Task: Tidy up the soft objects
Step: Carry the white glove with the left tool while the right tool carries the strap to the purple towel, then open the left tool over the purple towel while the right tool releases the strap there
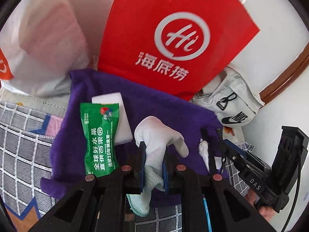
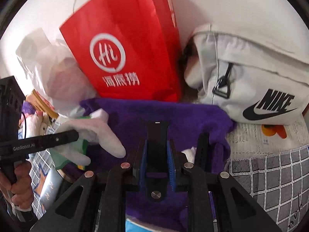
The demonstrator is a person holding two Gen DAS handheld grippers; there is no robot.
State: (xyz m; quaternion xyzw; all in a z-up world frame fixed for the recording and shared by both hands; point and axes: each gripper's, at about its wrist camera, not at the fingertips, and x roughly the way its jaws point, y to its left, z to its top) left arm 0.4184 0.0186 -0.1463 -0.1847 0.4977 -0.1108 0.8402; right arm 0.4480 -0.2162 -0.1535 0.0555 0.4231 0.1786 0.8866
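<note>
A white glove (image 1: 160, 133) with a pale green cuff hangs over a purple towel (image 1: 154, 100), and my left gripper (image 1: 154, 150) is shut on it at the palm. A green snack packet (image 1: 98, 137) lies on the towel, half over a white foam block (image 1: 119, 116). In the right wrist view the glove (image 2: 102, 135) and the left gripper (image 2: 75, 135) are at the left. My right gripper (image 2: 156, 145) is above the towel (image 2: 173, 116), its blue pads closed on a flat black strap-like piece (image 2: 156, 133). What that piece is I cannot tell.
A red paper bag (image 1: 170, 38) stands behind the towel, with a grey Nike bag (image 2: 251, 77) at its right and a white plastic bag (image 1: 38, 48) at its left. Grey checked bedding (image 2: 270, 174) spreads underneath. A hand (image 2: 21, 183) holds the left gripper's handle.
</note>
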